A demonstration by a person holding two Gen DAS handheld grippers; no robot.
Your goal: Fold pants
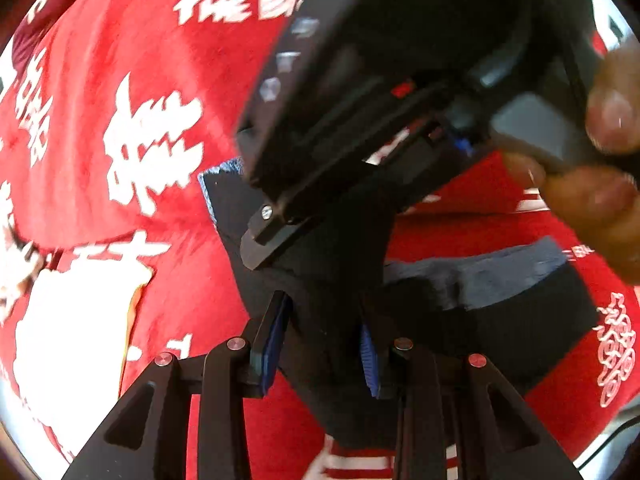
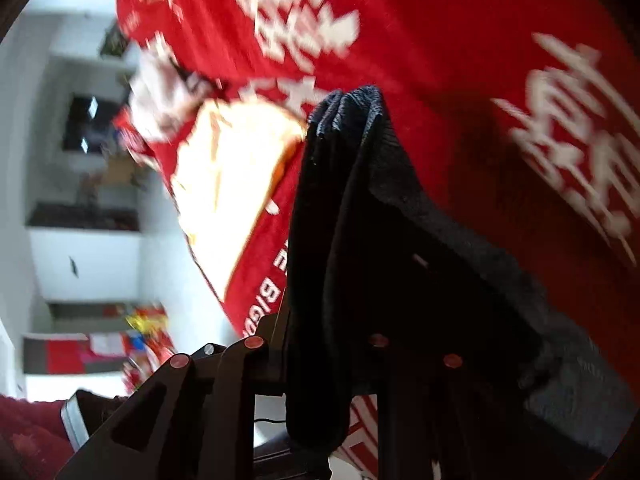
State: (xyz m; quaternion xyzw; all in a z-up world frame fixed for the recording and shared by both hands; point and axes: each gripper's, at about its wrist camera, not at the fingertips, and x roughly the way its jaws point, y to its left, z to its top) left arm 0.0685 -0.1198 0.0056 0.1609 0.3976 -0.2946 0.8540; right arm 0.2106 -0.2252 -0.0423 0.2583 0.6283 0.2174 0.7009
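The black pants (image 1: pixel 500 320) with a grey-blue inner band lie bunched on a red cloth (image 1: pixel 120 60) printed with white characters. In the left wrist view my left gripper (image 1: pixel 324 320) is shut on a fold of the black fabric, which fills the gap between its blue pads (image 1: pixel 276 332). Just above it my right gripper (image 1: pixel 272 236) reaches down into the same bundle, held by a hand (image 1: pixel 600 200) at the right edge. In the right wrist view the pants (image 2: pixel 352 184) hang in a thick fold over my right gripper (image 2: pixel 320 340), which is shut on them. The fabric hides its right finger.
The red cloth (image 2: pixel 440 40) carries a large pale printed patch (image 2: pixel 236 184). Beyond its edge stand white shelves (image 2: pixel 84 216) against a wall. A shoe (image 2: pixel 88 412) and a dark red trouser leg show at the lower left.
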